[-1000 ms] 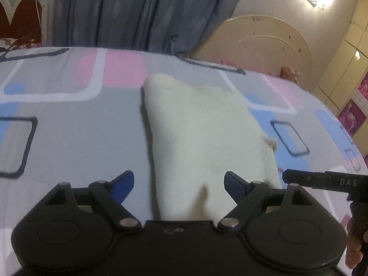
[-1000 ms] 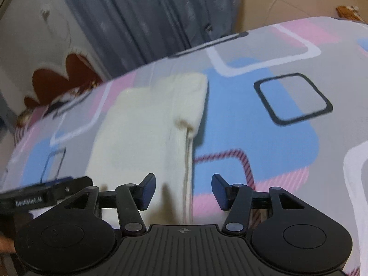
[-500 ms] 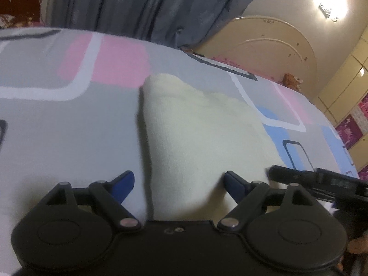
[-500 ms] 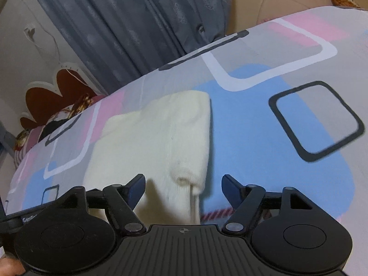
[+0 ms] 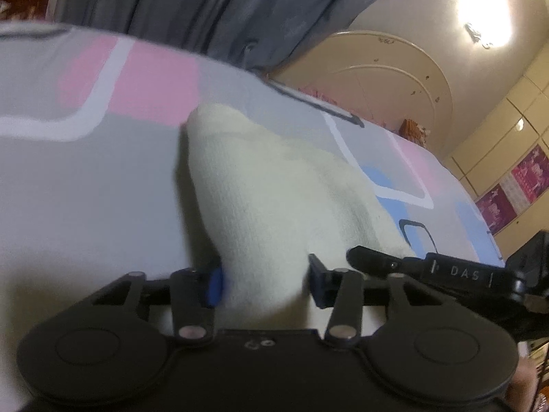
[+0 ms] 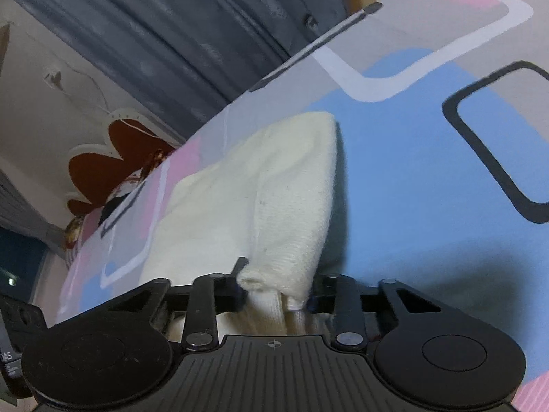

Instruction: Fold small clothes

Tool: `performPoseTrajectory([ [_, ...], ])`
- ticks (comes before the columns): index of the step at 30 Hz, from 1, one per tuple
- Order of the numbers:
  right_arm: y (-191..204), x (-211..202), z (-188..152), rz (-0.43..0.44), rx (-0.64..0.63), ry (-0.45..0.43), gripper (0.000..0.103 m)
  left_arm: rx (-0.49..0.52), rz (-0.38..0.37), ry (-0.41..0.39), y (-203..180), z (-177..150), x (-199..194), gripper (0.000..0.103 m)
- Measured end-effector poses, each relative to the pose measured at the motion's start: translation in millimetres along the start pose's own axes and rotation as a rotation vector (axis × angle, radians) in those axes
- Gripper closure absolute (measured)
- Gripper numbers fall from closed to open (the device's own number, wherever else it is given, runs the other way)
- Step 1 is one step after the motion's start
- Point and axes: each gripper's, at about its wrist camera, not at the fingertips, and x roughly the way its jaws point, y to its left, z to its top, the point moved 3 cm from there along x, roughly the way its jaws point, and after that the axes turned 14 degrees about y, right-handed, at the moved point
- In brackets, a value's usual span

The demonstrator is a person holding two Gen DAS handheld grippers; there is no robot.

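On the bed (image 5: 85,185), we see both tools pinching the cream garment's (image 5: 274,199) near edge: left tool (image 5: 264,283), right tool (image 6: 276,288); contact partly hidden.

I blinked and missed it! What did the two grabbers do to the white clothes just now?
Both moved in low to the near edge of the cream knit garment. The left hand-held gripper and right hand-held gripper narrowed their open jaws and closed on the fabric. The garment's far end stayed flat on the patterned bedsheet.
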Motion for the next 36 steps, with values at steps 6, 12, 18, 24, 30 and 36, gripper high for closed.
performPoseTrajectory([
  [6, 27, -19, -3, 0.039, -0.065, -0.028, 0.076, 0.001, 0.019, -0.059, -2, -1, -35, 0.064],
  [12, 86, -14, -13, 0.106, -0.155, -0.016, 0.076, -0.004, 0.089, -0.127, 23, -10, -97, 0.064],
  [18, 162, 27, -35, 0.146, -0.212, 0.01, 0.076, -0.034, 0.144, -0.184, 84, -21, -158, 0.064],
  [24, 239, 98, -55, 0.147, -0.235, 0.031, 0.076, -0.058, 0.167, -0.203, 168, -27, -199, 0.064],
  [30, 288, 176, -64, 0.123, -0.246, 0.073, 0.076, -0.082, 0.183, -0.182, 245, -29, -212, 0.064],
  [36, 301, 223, -75, 0.048, -0.255, 0.087, 0.076, -0.106, 0.166, -0.168, 282, -46, -202, 0.046],
])
